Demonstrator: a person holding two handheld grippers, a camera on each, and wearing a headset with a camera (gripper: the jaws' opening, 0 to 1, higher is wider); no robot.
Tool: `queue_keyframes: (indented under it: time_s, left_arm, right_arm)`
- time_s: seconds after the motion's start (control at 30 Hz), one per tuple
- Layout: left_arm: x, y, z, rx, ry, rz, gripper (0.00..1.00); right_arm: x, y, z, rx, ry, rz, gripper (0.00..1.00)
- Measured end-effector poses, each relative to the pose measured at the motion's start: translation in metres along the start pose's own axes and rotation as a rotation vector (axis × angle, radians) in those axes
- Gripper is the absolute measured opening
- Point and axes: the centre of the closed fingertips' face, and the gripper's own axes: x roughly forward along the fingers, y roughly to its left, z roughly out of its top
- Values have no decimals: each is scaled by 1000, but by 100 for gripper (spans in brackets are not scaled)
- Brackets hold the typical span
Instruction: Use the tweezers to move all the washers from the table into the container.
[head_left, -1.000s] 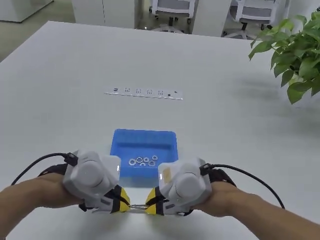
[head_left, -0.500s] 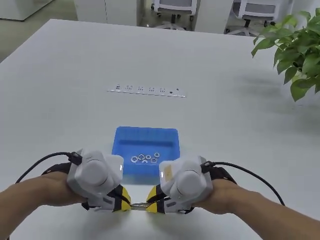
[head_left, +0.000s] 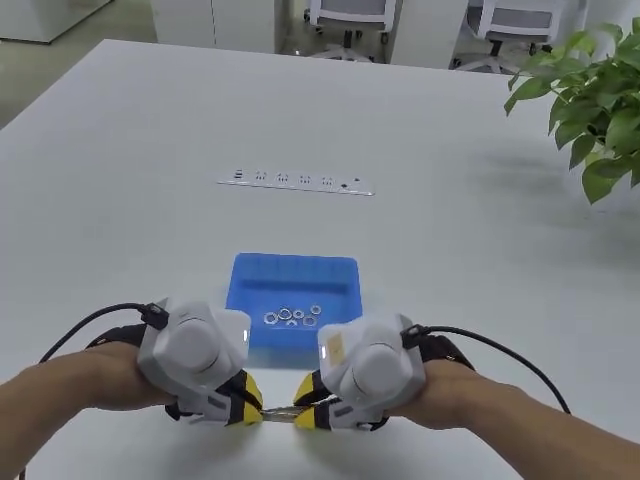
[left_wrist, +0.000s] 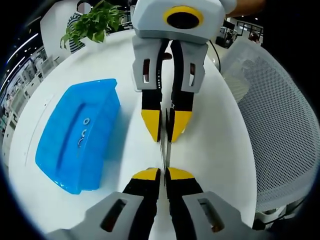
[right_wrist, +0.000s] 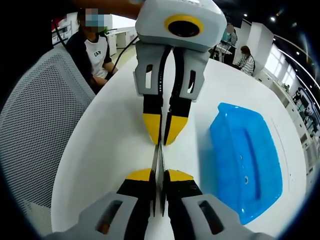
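Left gripper (head_left: 250, 409) and right gripper (head_left: 304, 412) both pinch tweezers (left_wrist: 164, 150), container (head_left: 292, 268) just beyond.

White table (head_left: 450, 250), broad, evenly lit. Socket strip (head_left: 295, 182) inset, far centre. Leafy green plant (head_left: 595, 100), far right. Office chairs (head_left: 345, 20) beyond far edge. Grey mesh chair (left_wrist: 270, 125), near side.

the left gripper (head_left: 250, 406) and the right gripper (head_left: 306, 410) point at each other, tips near, and the tweezers (head_left: 278, 413) bridge the gap, so nothing passes between. just beyond stands the blue container (head_left: 292, 272), its walls in the way. around it the table (head_left: 450, 250) is bare up to the socket strip (head_left: 295, 183); a plant (head_left: 595, 100) stands at the far right.
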Motion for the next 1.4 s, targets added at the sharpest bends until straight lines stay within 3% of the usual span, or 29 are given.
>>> queue_keyframes:
  time_s: [0.23,0.47,0.6,0.7,0.87,1.1,1.4]
  left_arm:
    - [-4,0,-6,11,15,23,15]
    - [-14,-2,-10,-33,-10,54,25]
    - [-24,0,-7,-111,-73,82,29]
    - [-32,4,-4,-181,-124,114,36]
    - [-52,14,5,-286,-240,192,49]
    - [-78,22,14,-346,-325,292,64]
    - [-99,22,24,-377,-403,409,78]
  right_arm:
    - [-3,1,0,12,-6,-20,17]
    - [-23,-11,5,74,-57,-100,23]
    - [-36,-21,7,128,-88,-158,28]
    - [-50,-29,10,212,-141,-207,31]
    - [-75,-42,5,273,-177,-298,37]
    - [-108,-53,0,365,-237,-413,52]
    - [-148,-52,-6,455,-309,-553,67]
